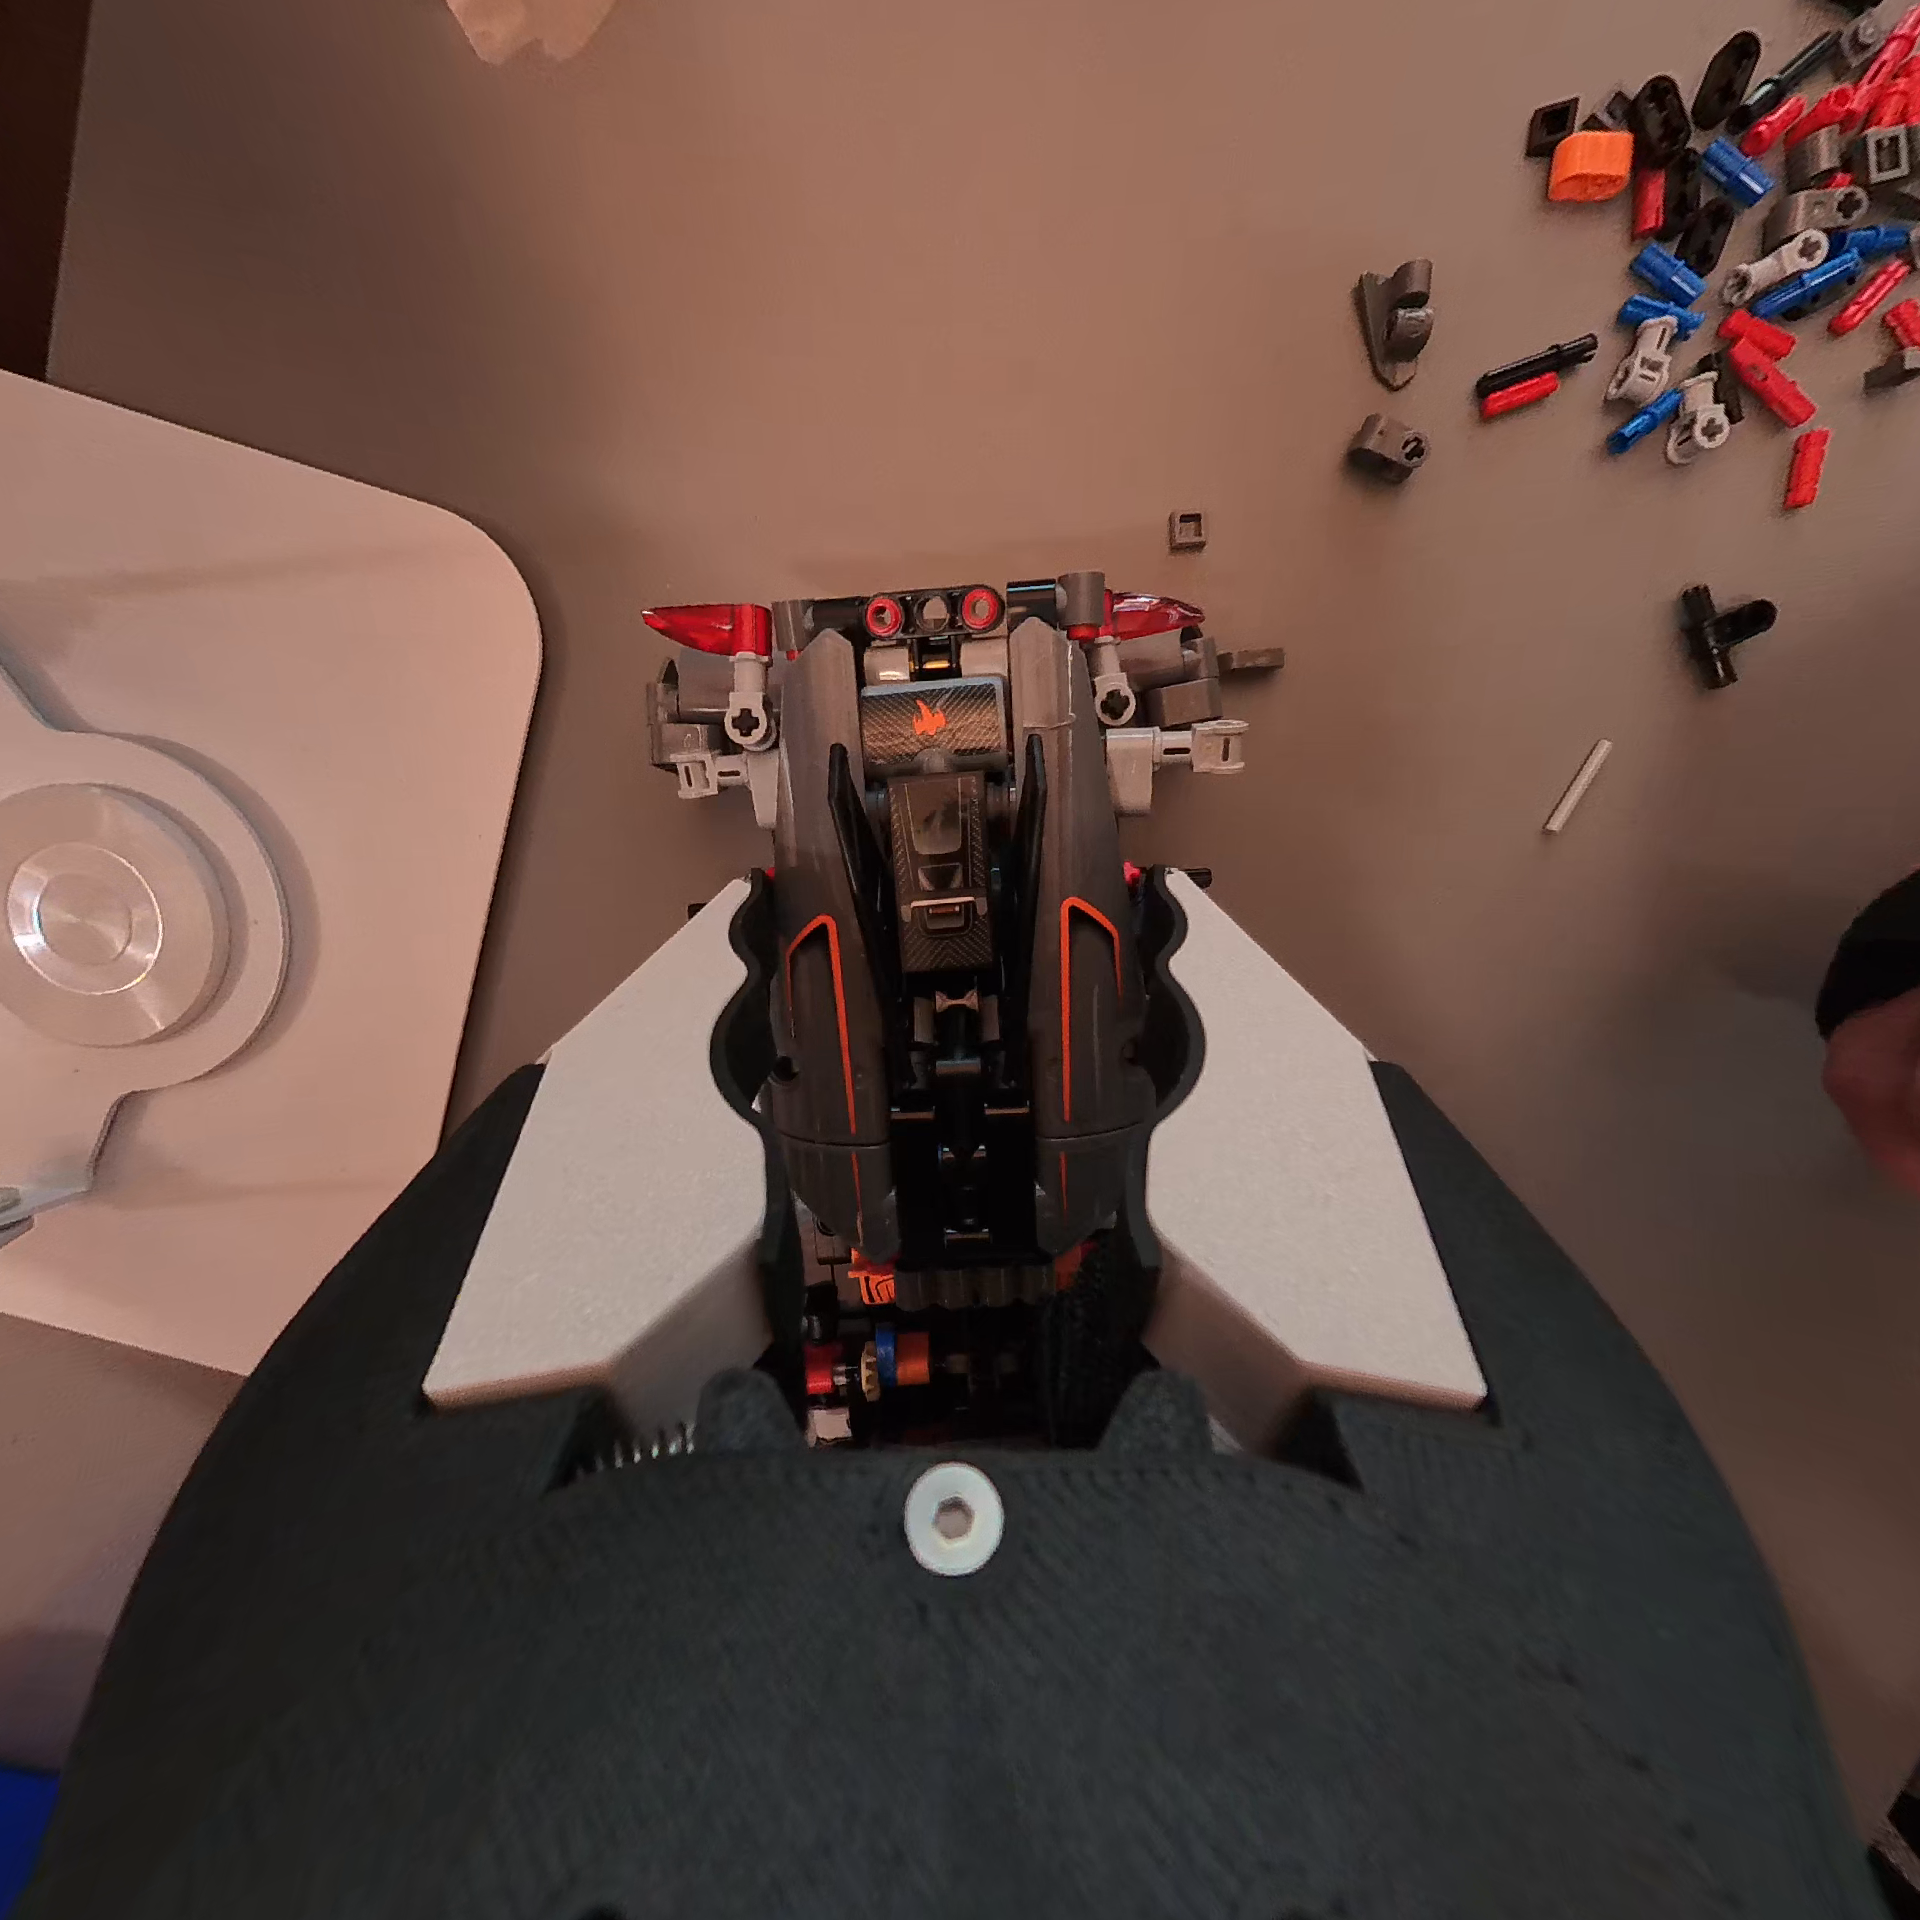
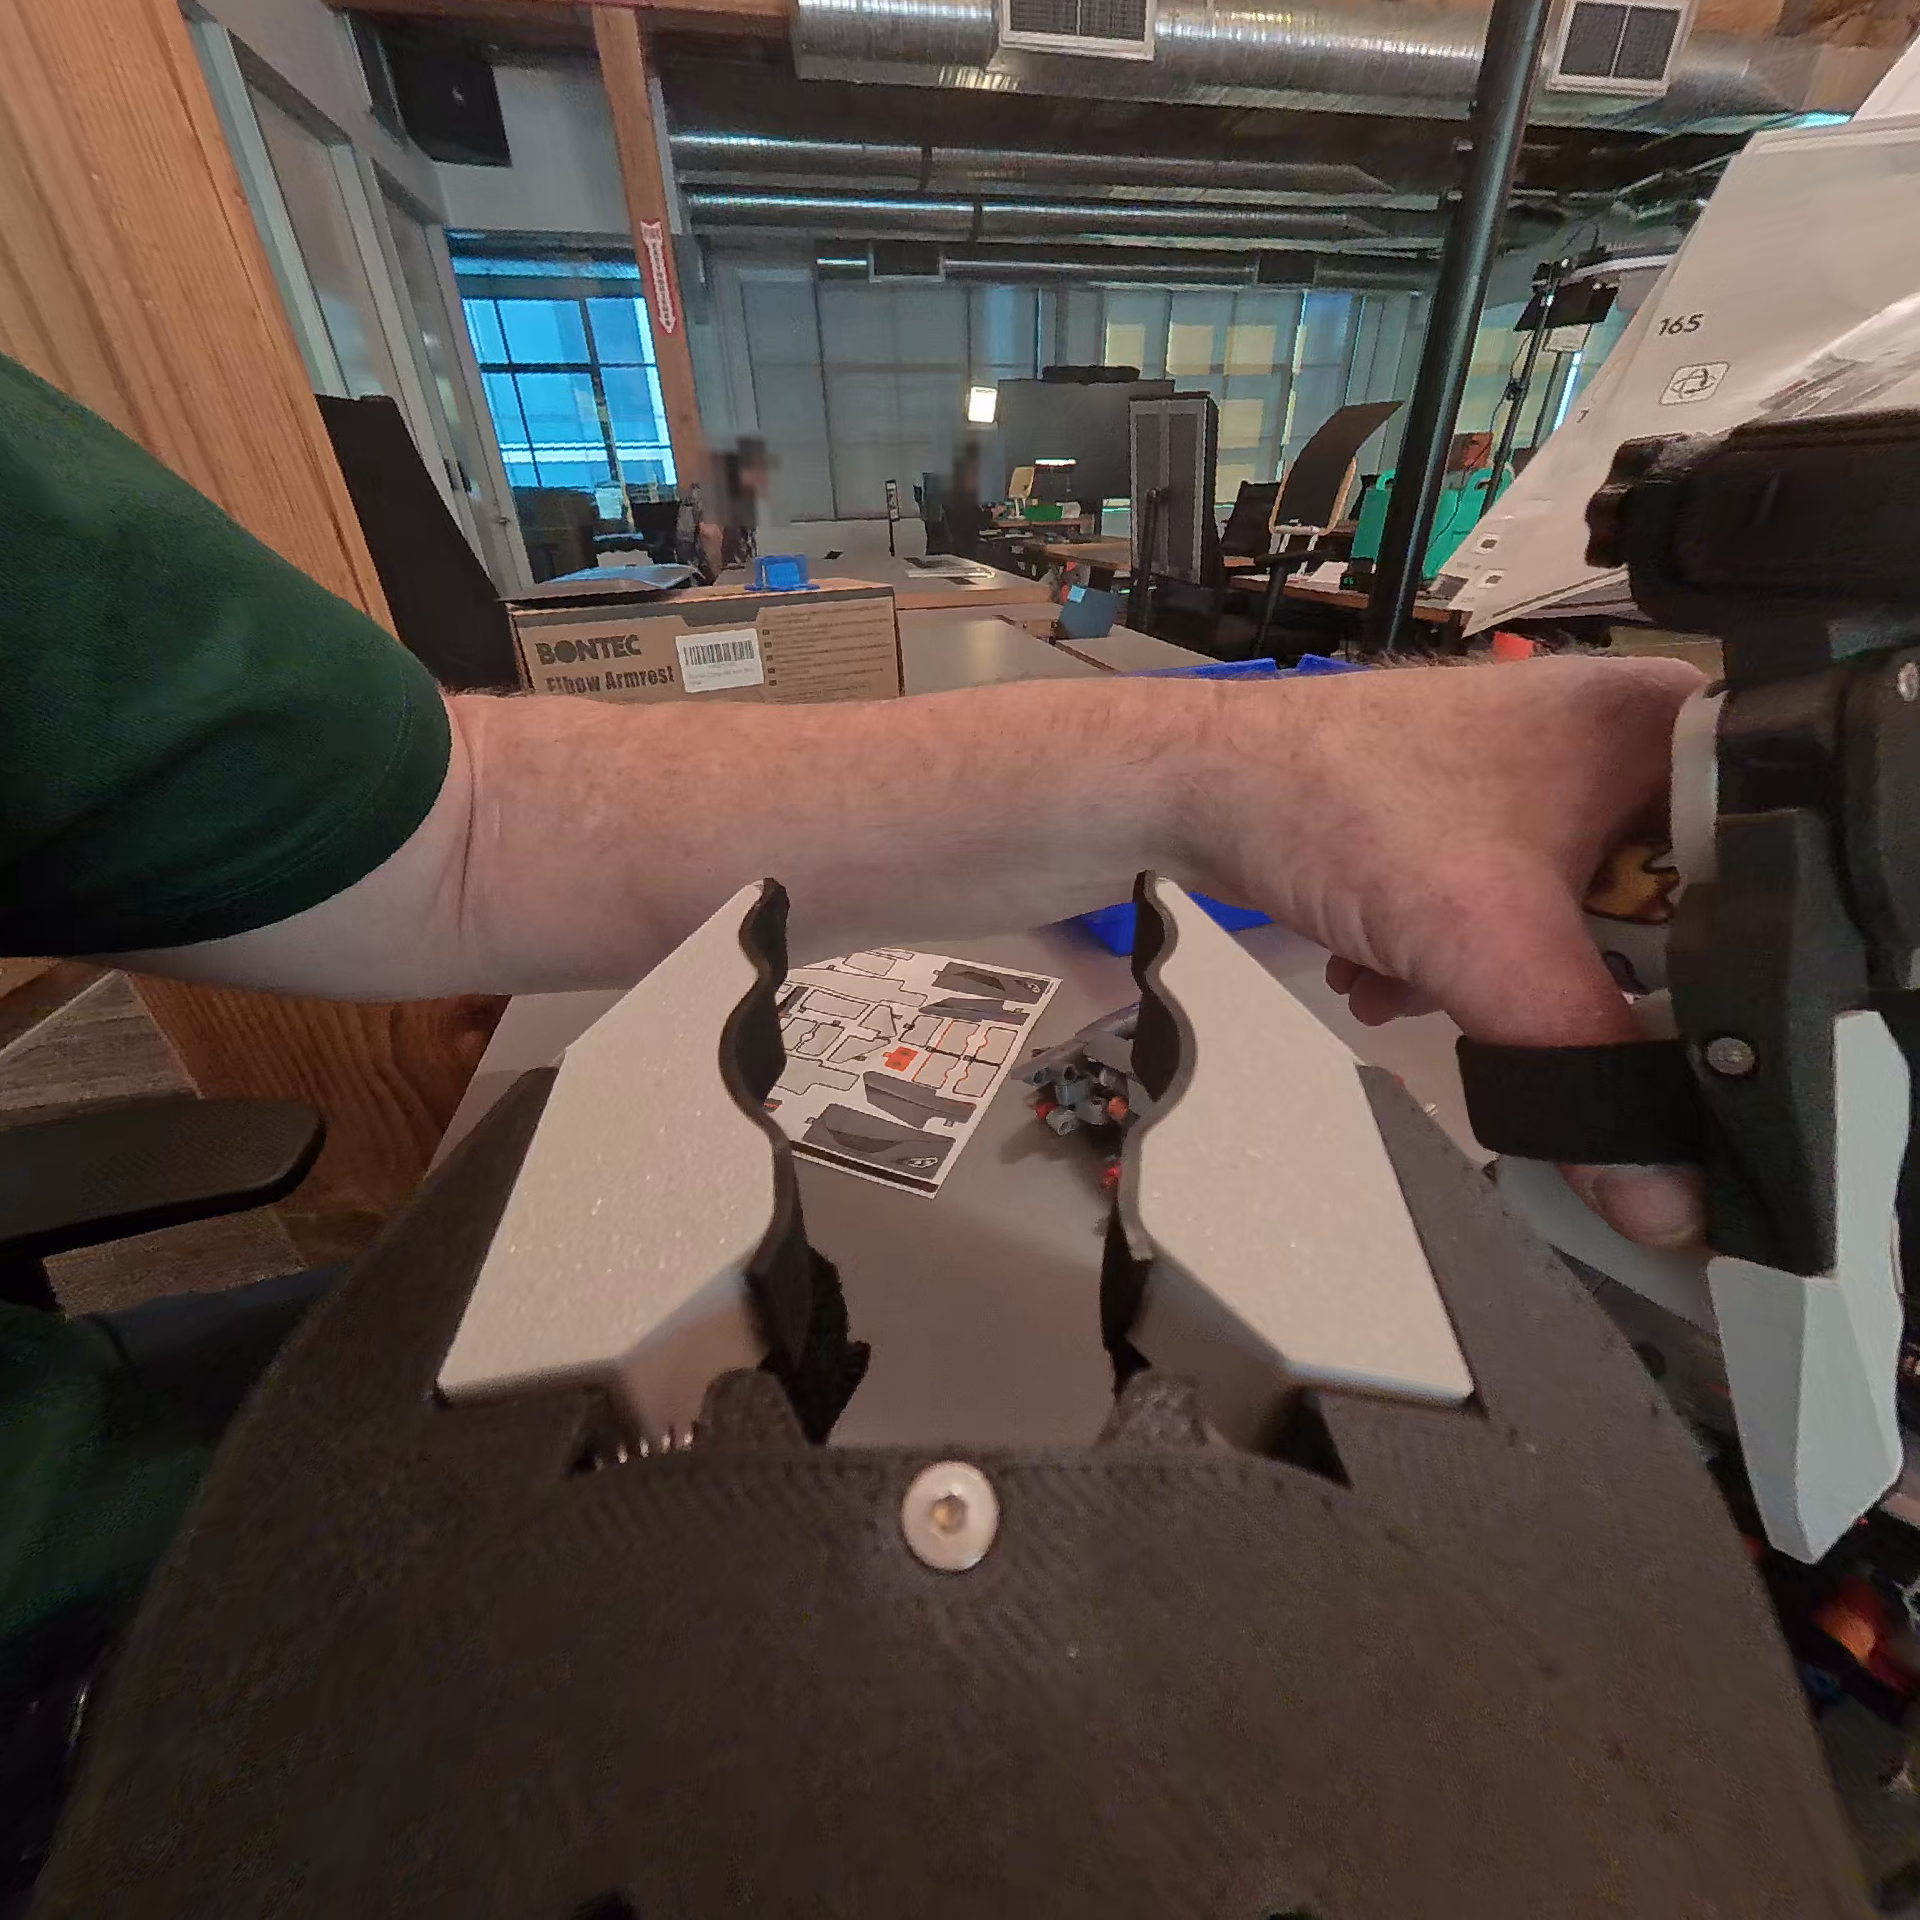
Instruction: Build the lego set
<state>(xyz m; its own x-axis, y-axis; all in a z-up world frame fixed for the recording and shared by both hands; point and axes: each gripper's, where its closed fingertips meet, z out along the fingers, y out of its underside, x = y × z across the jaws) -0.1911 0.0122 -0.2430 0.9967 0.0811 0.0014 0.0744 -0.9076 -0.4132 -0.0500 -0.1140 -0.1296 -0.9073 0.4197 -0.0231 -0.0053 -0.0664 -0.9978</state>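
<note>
In the left wrist view my left gripper [image 1: 956, 935] is shut on a dark grey and black lego car [image 1: 951, 883] with orange trim and red tips, held over the grey table [image 1: 831, 312]. Its jaws press the car's sides. A pile of loose red, blue, grey and black lego pieces [image 1: 1745, 239] lies at the top right. In the right wrist view my right gripper [image 2: 958, 935] is open and empty, above the table. Beyond its fingers lie a sticker sheet [image 2: 894, 1070] and a small grey lego sub-assembly [image 2: 1081, 1081].
A white stand base with a metal disc [image 1: 156, 914] sits at the left. A person's bare forearm [image 2: 935, 800] crosses the right wrist view and holds the other gripper [image 2: 1787, 935]. An instruction booklet [image 2: 1714, 364] stands at the right. A single white rod [image 1: 1577, 785] lies on the table.
</note>
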